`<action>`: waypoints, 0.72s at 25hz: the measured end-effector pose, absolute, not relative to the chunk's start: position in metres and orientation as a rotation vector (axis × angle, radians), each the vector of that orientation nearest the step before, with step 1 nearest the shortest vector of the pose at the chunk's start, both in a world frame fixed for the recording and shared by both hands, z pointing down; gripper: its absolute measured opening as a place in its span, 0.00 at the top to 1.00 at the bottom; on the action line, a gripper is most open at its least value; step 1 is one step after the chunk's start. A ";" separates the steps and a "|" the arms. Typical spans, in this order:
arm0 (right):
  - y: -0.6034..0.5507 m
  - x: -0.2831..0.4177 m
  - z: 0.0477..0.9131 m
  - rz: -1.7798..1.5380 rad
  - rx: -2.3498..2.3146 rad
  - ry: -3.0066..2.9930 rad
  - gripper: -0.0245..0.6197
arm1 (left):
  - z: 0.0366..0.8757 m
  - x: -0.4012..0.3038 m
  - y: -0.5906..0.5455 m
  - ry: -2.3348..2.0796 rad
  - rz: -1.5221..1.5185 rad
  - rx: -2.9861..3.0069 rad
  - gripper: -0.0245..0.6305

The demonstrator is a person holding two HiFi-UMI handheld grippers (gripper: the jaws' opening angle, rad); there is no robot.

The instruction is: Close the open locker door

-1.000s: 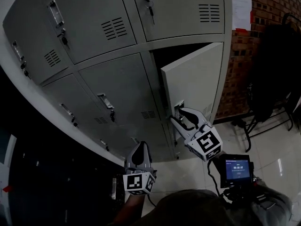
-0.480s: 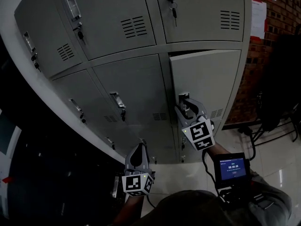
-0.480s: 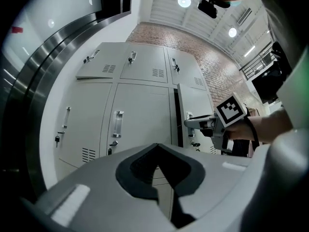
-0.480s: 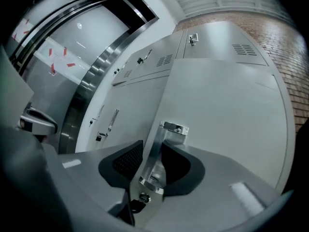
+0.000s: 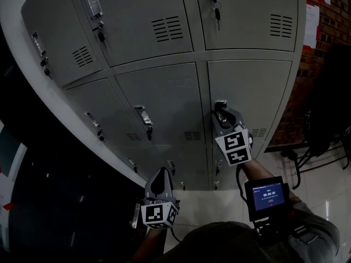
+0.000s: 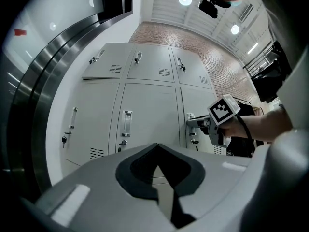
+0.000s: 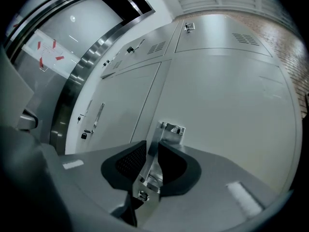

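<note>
The grey steel locker door (image 5: 249,92) lay flush with its frame in the right-hand column of the grey locker bank (image 5: 153,92), next to a red brick wall (image 5: 329,32). The right gripper (image 5: 221,115) was at the door's small shiny metal handle (image 7: 166,132). Its fingers (image 7: 126,164) were closing, their dark pads against either side of that handle. The left gripper (image 5: 161,173) hung lower, apart from the lockers, its fingers clenched together on nothing.
</note>
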State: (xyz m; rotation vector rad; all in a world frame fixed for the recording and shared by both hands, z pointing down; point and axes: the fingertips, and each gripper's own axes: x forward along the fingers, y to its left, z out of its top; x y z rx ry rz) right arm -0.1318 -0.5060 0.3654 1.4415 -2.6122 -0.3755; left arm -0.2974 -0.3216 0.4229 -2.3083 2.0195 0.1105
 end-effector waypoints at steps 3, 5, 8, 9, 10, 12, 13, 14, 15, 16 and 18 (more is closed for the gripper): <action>-0.508 -0.132 0.365 -0.375 1.456 -2.603 0.83 | 0.422 -0.297 -0.326 2.013 0.112 -2.317 0.97; -0.508 -0.132 0.365 -0.385 1.466 -2.599 0.83 | 0.421 -0.295 -0.330 1.999 0.114 -2.326 0.97; -0.508 -0.132 0.365 -0.388 1.472 -2.598 0.83 | 0.417 -0.291 -0.336 1.973 0.122 -2.335 0.97; -0.508 -0.132 0.365 -0.388 1.471 -2.598 0.83 | 0.416 -0.290 -0.337 1.968 0.126 -2.338 0.97; -0.508 -0.132 0.365 -0.389 1.471 -2.598 0.83 | 0.416 -0.289 -0.339 1.964 0.126 -2.342 0.97; -0.508 -0.132 0.365 -0.390 1.470 -2.597 0.83 | 0.416 -0.287 -0.342 1.957 0.124 -2.349 0.97; -0.509 -0.132 0.365 -0.390 1.470 -2.597 0.83 | 0.417 -0.287 -0.343 1.954 0.123 -2.352 0.97; -0.509 -0.132 0.365 -0.391 1.470 -2.597 0.83 | 0.417 -0.286 -0.345 1.952 0.123 -2.355 0.97; -0.509 -0.132 0.365 -0.392 1.470 -2.598 0.83 | 0.417 -0.285 -0.346 1.950 0.123 -2.357 0.97; -0.509 -0.132 0.365 -0.393 1.471 -2.598 0.83 | 0.417 -0.285 -0.347 1.947 0.122 -2.359 0.97; -0.509 -0.132 0.365 -0.394 1.471 -2.597 0.83 | 0.417 -0.284 -0.349 1.943 0.124 -2.362 0.97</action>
